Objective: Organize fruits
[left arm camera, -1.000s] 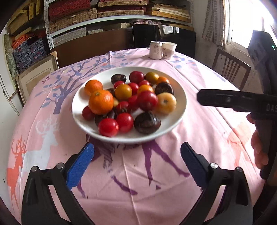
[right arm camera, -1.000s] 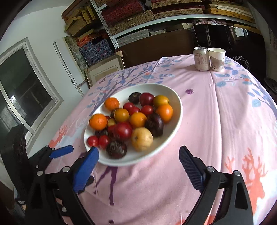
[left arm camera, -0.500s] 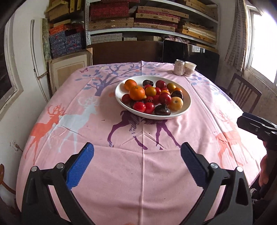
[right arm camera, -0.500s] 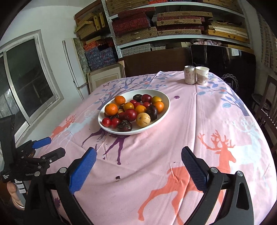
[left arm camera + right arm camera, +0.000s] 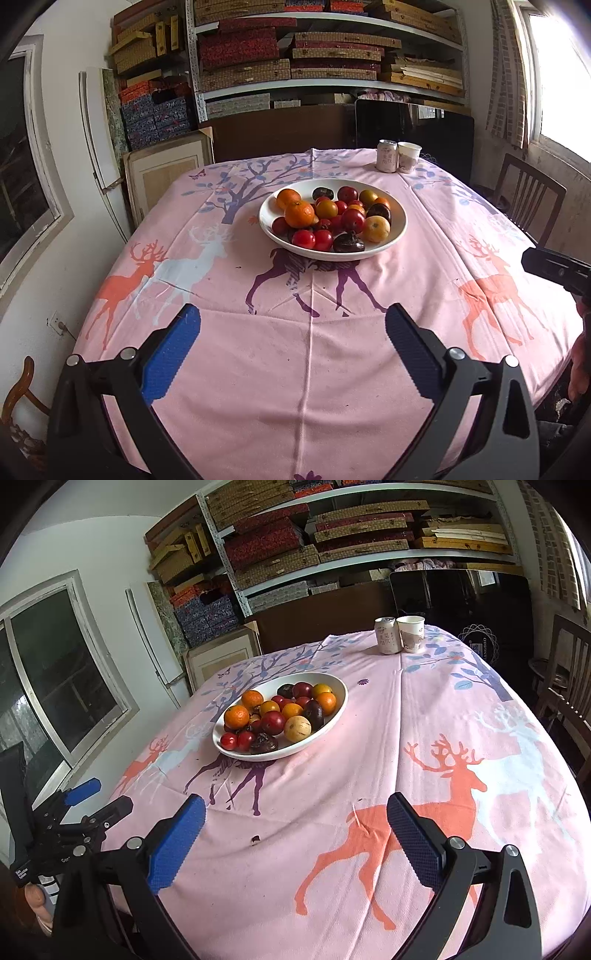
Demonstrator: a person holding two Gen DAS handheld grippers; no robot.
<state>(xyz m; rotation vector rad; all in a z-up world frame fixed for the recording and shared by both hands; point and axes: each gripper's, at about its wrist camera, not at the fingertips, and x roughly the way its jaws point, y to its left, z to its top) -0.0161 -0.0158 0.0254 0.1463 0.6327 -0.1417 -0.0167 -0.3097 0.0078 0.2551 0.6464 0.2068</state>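
Left wrist view: both jaws gape empty; ahead, the fruits look round, slippery, bruisable, so pinch one gently across its middle.

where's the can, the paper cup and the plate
can (image 5: 386, 156), left wrist view, middle of its side
paper cup (image 5: 411, 635), right wrist view, its printed side
plate (image 5: 400, 221), left wrist view, bare right rim

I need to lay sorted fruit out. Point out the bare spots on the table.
Free: cloth between the plate and the near edge; the right side, around the orange deer. Crowded: the plate, heaped with fruit; the far corner, taken by the can and cup.
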